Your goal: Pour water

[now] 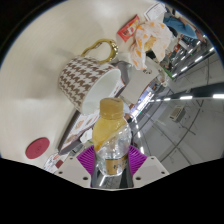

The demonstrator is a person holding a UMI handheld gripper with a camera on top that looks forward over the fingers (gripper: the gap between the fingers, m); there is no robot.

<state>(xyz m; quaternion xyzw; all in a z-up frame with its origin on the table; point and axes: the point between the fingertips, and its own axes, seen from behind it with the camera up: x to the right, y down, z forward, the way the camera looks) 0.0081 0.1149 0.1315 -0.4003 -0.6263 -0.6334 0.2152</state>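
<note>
The gripper (110, 160) is clamping both fingers on the bottle (111, 135), smooth and probably slippery, tilting toward the mug (88, 80) at eleven o'clock.

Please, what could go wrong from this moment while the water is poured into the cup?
1. The bottle is tilted toward the houndstooth cup, but its mouth seems to be near the rim, not clearly over the opening; water could run down outside onto the white table.
2. The gripper holds the clear bottle only at its lower part between the jaws; it might slip or rotate when tilted more.
3. The cup appears close; a push could tip it.
</note>
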